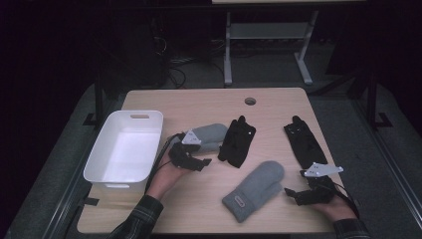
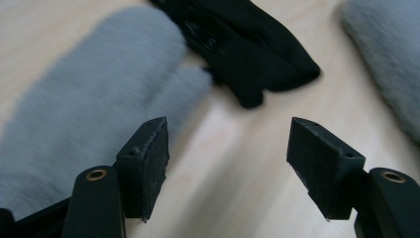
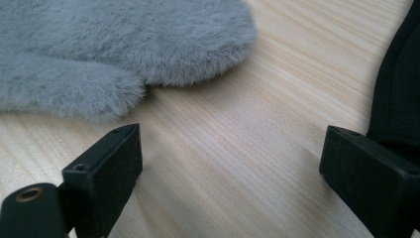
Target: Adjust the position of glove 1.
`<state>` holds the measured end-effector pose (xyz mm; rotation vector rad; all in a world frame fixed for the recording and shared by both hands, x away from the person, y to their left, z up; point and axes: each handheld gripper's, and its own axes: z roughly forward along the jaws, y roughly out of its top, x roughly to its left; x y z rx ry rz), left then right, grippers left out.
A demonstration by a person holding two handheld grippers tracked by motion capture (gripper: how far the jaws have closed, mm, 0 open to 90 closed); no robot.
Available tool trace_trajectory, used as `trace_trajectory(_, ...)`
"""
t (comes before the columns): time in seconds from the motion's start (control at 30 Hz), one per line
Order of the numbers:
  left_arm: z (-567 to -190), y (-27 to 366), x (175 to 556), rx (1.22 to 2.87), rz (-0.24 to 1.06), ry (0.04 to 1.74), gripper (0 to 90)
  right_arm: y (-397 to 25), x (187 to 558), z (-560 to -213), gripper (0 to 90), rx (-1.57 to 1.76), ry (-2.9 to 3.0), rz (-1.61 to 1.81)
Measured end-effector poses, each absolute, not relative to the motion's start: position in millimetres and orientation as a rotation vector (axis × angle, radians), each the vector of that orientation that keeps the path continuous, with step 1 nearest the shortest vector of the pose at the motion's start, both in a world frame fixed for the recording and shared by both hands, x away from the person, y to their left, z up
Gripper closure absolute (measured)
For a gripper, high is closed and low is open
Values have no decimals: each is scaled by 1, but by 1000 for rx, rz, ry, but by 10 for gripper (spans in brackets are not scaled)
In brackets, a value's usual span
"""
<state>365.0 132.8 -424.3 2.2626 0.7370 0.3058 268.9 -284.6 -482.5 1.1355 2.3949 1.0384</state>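
A white bin (image 1: 124, 149) sits at the counter's (image 1: 199, 102) left edge. Just right of it, the left gripper (image 1: 201, 162) hovers with jaws spread wide and empty beside a grey mitten (image 1: 211, 135) touching a black glove (image 1: 238, 142). A second grey mitten (image 1: 254, 190) lies centre-front. The right gripper (image 1: 293, 194), jaws apart and empty, sits near another black glove (image 1: 304, 142).

A dim lab: a lit wooden counter (image 1: 209, 104) on grey carpet (image 1: 268, 69), tangled cables (image 1: 174, 64), metal bench legs (image 1: 228, 50) behind.
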Motion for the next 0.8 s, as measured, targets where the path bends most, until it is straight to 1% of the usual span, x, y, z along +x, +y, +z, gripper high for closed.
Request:
trace_trajectory(0.1,-421,130,378,2256,327,761,326,-285,269,-482,93,1136,2395,1039)
trace_trajectory(0.2,-417,129,391,2224,334,788,355,-285,269,-482,94,1137,2394,1039)
trace_trajectory(0.23,-416,128,395,2226,350,794,377,-285,269,-482,94,1137,2394,1039)
trace_trajectory(0.4,-415,126,413,2236,416,825,387,-285,269,-482,94,1138,2394,1039)
trace_trajectory(0.6,-416,123,430,2242,456,855,353,-285,269,-482,94,1140,2394,1041)
trace_trajectory(0.8,-425,122,443,2271,457,868,322,-285,269,-482,94,1140,2393,1043)
